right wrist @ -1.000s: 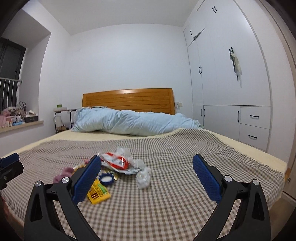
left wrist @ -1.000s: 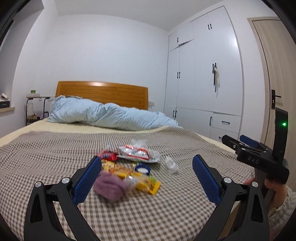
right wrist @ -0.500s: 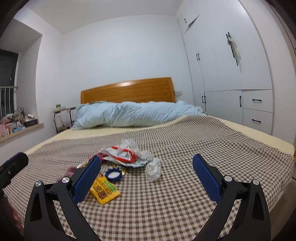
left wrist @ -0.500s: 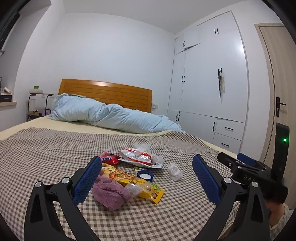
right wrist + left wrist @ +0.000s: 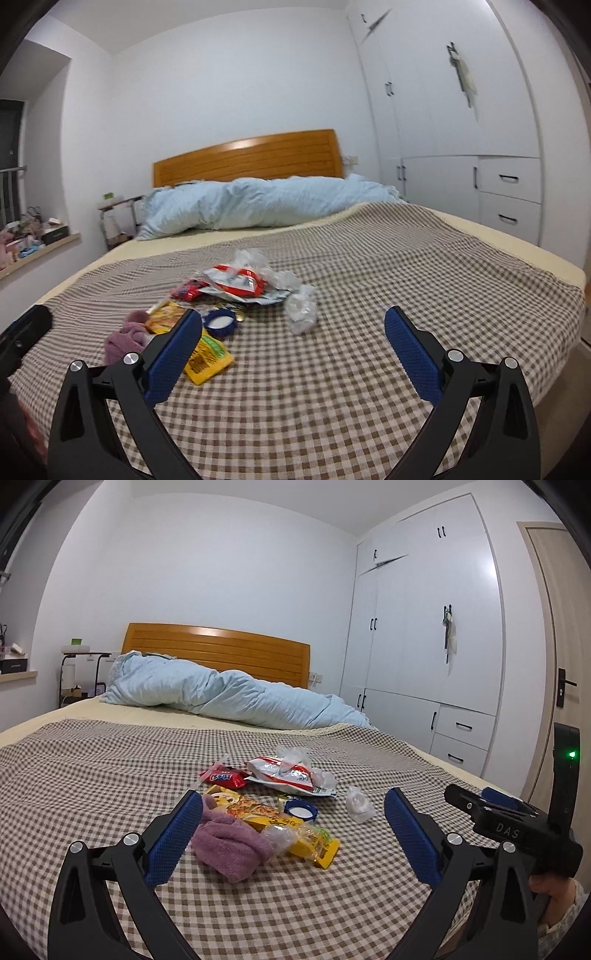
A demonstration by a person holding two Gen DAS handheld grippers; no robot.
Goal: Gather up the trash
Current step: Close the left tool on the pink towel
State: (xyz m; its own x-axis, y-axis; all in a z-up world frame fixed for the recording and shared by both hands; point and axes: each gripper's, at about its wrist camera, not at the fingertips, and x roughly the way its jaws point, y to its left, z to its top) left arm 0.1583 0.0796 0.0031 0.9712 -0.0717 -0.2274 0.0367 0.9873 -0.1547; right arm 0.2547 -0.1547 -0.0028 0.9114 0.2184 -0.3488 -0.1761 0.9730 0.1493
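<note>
On the checked bedspread [image 5: 92,775], seen from the left wrist, the trash pile is sitting mid-bed: a purple cloth [image 5: 231,843] nearest, a yellow snack wrapper [image 5: 273,821] lying just behind and touching it, a blue cap [image 5: 301,809], a red packet [image 5: 223,777], a red-and-white bag [image 5: 288,773] and a crumpled clear plastic ball [image 5: 358,805] off to the right. The left gripper [image 5: 293,834] is hovering with its tongs spread wide, gripping nothing — the pile is framed between the pads but not touched. From the right wrist, the same heap is lying ahead and left, with the yellow wrapper [image 5: 207,356] partly hiding behind the left pad and the clear plastic [image 5: 301,310] sitting a bit apart. The right gripper [image 5: 293,354] is also gaping wide and carrying nothing. Looks like the approach step to me — nothing collected yet. Next move is probably dropping onto one piece, maybe that loose plastic ball, and pinching without snagging the bedspread. No bin showing in either view.
</note>
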